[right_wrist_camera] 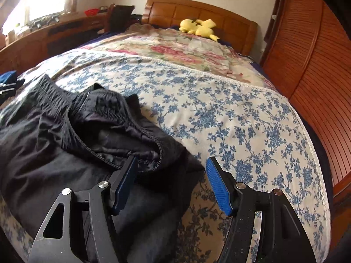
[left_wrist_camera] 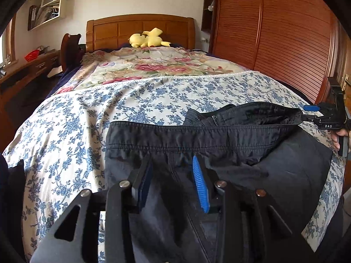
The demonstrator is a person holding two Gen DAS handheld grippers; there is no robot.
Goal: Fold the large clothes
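Both grippers are hanging released over the black trousers (left_wrist_camera: 219,144) lying across the blue-flowered bedspread (left_wrist_camera: 153,96) — the left gripper (left_wrist_camera: 173,171) below the waistband, the right gripper (right_wrist_camera: 171,171) straddling its rumpled end — so flattening that bunched corner before folding seems wise.

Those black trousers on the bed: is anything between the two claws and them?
Nothing visible. The left claw hangs open just over the black trousers, below the waistband; the right claw is open at their waistband corner.

One pair of black trousers (left_wrist_camera: 219,144), one yellow plush toy (left_wrist_camera: 149,38), two floral bedspreads: one blue (left_wrist_camera: 153,96), one pink (left_wrist_camera: 153,63). Two grippers: left (left_wrist_camera: 173,164), right (right_wrist_camera: 171,164).
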